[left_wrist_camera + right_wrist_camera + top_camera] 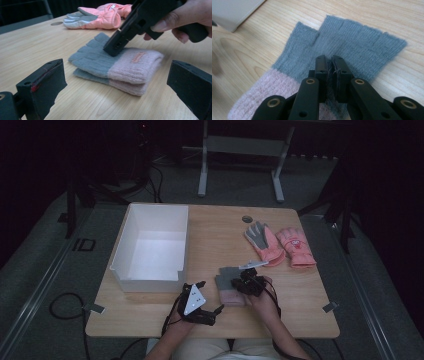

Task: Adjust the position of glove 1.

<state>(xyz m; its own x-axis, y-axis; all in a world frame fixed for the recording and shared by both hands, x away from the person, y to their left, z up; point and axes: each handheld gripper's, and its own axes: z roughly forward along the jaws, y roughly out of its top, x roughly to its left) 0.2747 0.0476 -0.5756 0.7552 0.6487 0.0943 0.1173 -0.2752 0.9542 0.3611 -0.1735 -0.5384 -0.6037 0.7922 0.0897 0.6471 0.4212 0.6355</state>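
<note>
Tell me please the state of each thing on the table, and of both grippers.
White box: empty, open at the top.
Knit gloves: grey and pink, stacked one on the other, flat on the table.
Orange gloves: lying side by side, untouched.
Right gripper: jaws nearly shut, tips pressed on the top knit glove's grey part.
Left gripper: open, holding nothing, aimed at the knit gloves.
</note>
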